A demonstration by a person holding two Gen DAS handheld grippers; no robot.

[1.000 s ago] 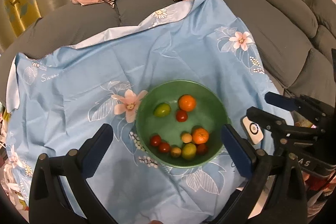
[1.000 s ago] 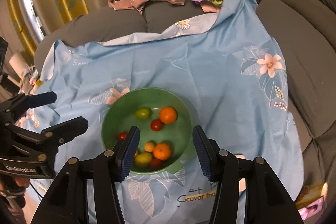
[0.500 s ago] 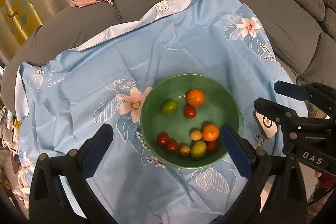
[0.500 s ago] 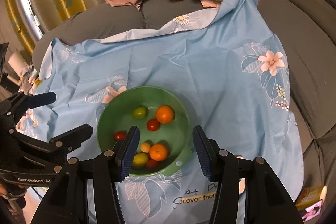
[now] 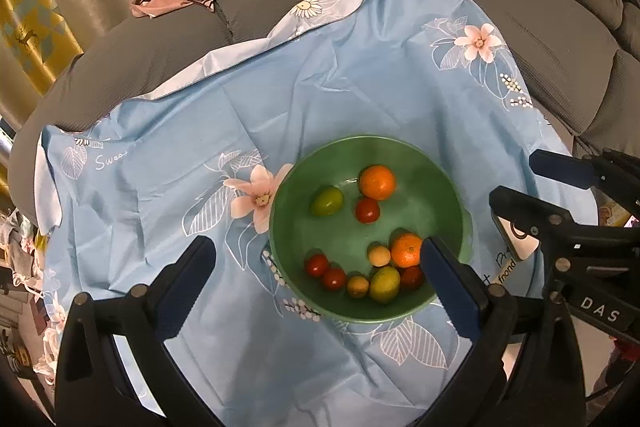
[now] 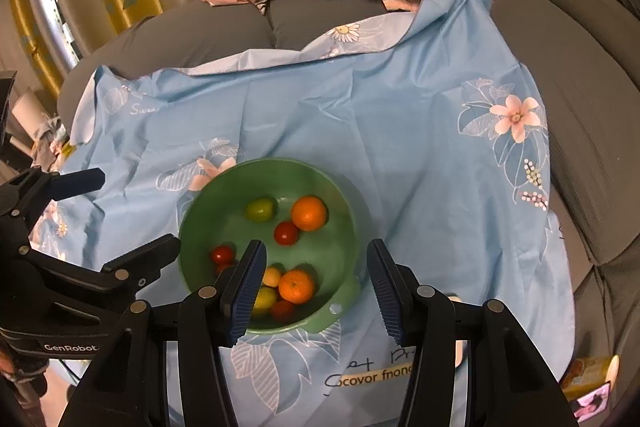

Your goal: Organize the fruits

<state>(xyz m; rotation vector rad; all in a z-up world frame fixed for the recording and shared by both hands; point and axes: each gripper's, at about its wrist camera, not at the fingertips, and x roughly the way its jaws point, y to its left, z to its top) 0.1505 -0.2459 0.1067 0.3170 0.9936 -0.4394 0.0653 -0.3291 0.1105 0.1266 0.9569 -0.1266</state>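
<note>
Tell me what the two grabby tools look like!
Both are black plastic frames with silver rivets. Each gripper, left and right, has two long fingers with ridged dark blue pads. One body reads "GenRobot" in white; the other reads "DAS".

A green bowl (image 6: 344, 195) holding oranges (image 6: 308, 213), red tomatoes (image 6: 286, 233) and green fruits (image 6: 261, 209) is seen on a blue floral cloth (image 6: 400, 131). The right gripper (image 6: 316, 283), jaws apart and empty, is held above the bowl's near rim.

One green bowl (image 5: 444, 187) holds two oranges (image 5: 377, 182), two green fruits (image 5: 327, 201), four red tomatoes (image 5: 367, 209), two yellowish ones (image 5: 379, 255).
</note>
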